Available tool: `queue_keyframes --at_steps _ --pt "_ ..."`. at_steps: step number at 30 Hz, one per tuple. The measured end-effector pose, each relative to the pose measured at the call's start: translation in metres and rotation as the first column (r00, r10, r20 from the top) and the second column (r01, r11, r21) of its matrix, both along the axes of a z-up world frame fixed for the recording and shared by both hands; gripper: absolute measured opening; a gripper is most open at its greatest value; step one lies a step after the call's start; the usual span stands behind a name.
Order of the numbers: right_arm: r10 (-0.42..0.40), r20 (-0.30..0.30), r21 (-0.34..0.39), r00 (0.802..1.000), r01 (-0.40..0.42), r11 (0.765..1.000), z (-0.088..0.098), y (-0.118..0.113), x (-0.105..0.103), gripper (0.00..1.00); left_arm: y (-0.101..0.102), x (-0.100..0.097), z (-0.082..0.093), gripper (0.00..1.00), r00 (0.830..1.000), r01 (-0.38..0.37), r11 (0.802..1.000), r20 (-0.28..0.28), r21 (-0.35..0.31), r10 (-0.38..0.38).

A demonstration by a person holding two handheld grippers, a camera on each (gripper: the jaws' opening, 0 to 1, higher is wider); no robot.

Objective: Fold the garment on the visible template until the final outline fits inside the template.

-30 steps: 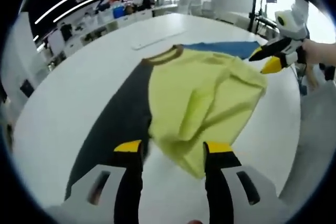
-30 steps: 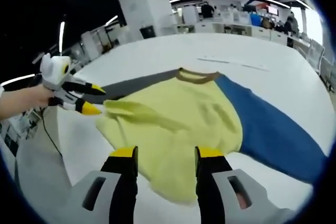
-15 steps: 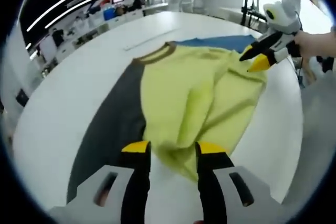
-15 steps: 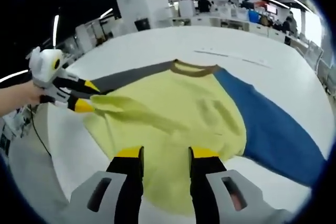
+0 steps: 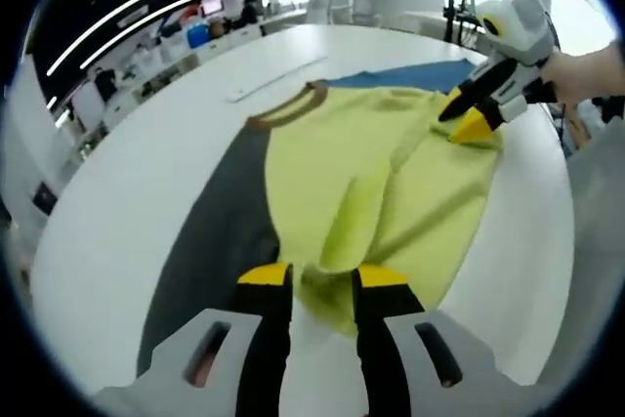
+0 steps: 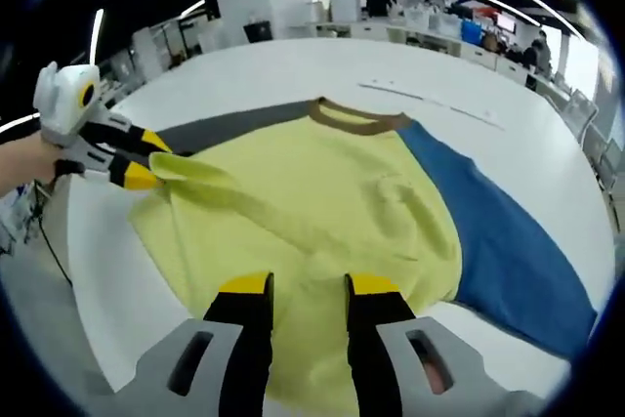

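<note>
On the bench, left gripper view: the left gripper sits at the near corner of the yellow shirt, its jaws drawn close with a fold of the hem between them, so it looks to be grasping the cloth, though the contact itself is hard to make out.
Far side, left gripper view: the right gripper, held by a hand, has its yellow tips pressed together on the opposite corner of the shirt.
Template, left gripper view: a dark grey panel lies under and beside the shirt on one side, a blue panel shows past it on the other; the white bench carries both.
Shirt, right gripper view: it lies spread over the middle, brown collar at the far end, still bulging over the grey strip and onto the blue panel.
Right gripper, right gripper view: the right gripper has its jaws narrowed over the near hem, apparently clenched on it.
Left gripper, right gripper view: it comes in from the left, tips pinching a raised yellow corner.
Step in hand: both lower corners seem gripped and lifted, ready for a fold.
Next move: likely carry the hem toward the collar, both hands level, and lay it down smooth so the outline shrinks inside the template.
</note>
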State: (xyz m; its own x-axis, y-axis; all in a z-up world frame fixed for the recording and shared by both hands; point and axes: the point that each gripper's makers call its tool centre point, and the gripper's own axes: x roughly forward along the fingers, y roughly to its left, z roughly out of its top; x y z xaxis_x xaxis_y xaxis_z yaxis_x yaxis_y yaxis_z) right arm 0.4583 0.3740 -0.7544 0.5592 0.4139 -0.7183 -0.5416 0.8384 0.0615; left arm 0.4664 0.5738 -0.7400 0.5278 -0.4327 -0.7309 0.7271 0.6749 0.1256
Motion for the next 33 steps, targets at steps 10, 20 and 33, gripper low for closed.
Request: queue_keyframes --at_steps 10,20,33 --pt "0.025 0.018 -0.095 1.000 -0.023 0.995 -0.008 -0.003 -0.001 0.15 -0.004 0.003 -0.005 0.07 1.000 -0.005 1.000 -0.021 -0.012 0.005" --pt "0.028 0.032 -0.112 0.999 -0.025 0.993 -0.007 -0.007 0.002 0.04 -0.004 0.007 -0.002 0.02 0.999 -0.032 0.999 -0.022 -0.020 0.032" --pt "-0.014 0.056 0.032 0.998 0.013 0.999 0.027 -0.011 0.003 0.03 -0.006 0.008 0.023 0.00 0.997 -0.072 0.992 -0.009 -0.102 0.071"
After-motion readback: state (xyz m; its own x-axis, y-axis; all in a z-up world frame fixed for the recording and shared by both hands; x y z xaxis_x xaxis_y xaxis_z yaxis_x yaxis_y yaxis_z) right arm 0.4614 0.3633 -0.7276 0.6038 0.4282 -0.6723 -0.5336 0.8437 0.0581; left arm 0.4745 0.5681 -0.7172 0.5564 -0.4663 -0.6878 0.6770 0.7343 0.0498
